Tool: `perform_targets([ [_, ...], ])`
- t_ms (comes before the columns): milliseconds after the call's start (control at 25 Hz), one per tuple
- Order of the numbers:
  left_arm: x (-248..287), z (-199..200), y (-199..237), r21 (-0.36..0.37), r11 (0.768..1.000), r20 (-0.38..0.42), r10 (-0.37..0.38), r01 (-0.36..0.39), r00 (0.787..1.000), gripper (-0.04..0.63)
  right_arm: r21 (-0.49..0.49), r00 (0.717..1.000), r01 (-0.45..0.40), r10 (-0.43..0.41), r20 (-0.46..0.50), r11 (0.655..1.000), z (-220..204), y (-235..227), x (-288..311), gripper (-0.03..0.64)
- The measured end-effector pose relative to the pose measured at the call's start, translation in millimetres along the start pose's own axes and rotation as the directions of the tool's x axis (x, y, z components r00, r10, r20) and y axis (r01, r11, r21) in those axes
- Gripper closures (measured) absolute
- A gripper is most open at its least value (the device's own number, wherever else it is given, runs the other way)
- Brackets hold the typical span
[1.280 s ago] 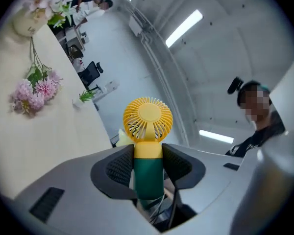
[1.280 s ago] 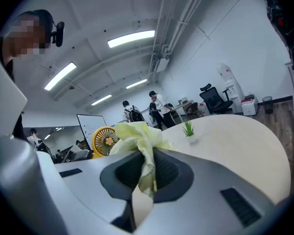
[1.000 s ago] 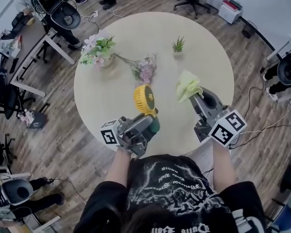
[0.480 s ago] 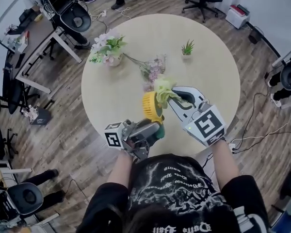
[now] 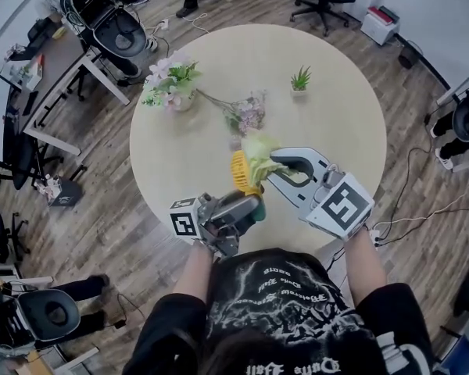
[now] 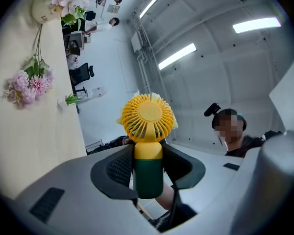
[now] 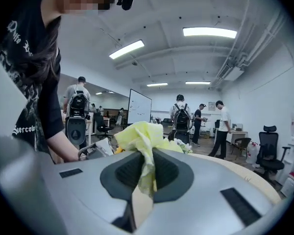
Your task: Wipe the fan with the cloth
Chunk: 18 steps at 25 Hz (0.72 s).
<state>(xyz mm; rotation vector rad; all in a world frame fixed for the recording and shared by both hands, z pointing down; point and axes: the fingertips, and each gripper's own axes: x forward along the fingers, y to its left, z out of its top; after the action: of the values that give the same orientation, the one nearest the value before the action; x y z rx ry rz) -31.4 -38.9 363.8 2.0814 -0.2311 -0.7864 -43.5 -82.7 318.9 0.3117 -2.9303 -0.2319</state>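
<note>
Head view: we hold the fan upright above the near edge of the round worktop, our left tongs clamped on its dark green handle. Our right tongs pinch the yellow-green cloth, which lies against the fan's yellow head. In the left gripper view, the cloth peeks out behind the fan. Flowers lie farther back on the worktop.

a round, pale table stands on a wood floor. near its far left edge sits a pot of flowers. a pink sprig lies flat towards the middle, and a small potted plant stands further right.
</note>
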Motion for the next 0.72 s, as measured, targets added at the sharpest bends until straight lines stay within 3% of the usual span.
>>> perform_targets([
  [160, 3, 6, 2, 0.000, 1.000, 0.007, -0.013, 0.013, 1.000, 0.399, 0.029, 0.998, -0.058, 0.058, 0.002, 0.998, -1, 5, -3, 0.580],
  [360, 2, 17, -1, 0.015, 0.999, 0.039, -0.034, 0.034, 0.999, 0.399, 0.026, 0.982, -0.148, 0.150, -0.115, 0.989, -21, 27, -8, 0.580],
  [560, 1, 16, -6, 0.032, 0.999, 0.020, -0.036, 0.036, 0.999, 0.399, 0.053, 0.973, -0.147, 0.154, -0.173, 0.988, -32, 31, -8, 0.580],
  [720, 1, 15, -5, 0.032, 0.999, 0.015, -0.031, 0.030, 0.999, 0.399, 0.103, 0.976, -0.090, 0.108, -0.187, 0.991, -34, 29, -3, 0.580],
])
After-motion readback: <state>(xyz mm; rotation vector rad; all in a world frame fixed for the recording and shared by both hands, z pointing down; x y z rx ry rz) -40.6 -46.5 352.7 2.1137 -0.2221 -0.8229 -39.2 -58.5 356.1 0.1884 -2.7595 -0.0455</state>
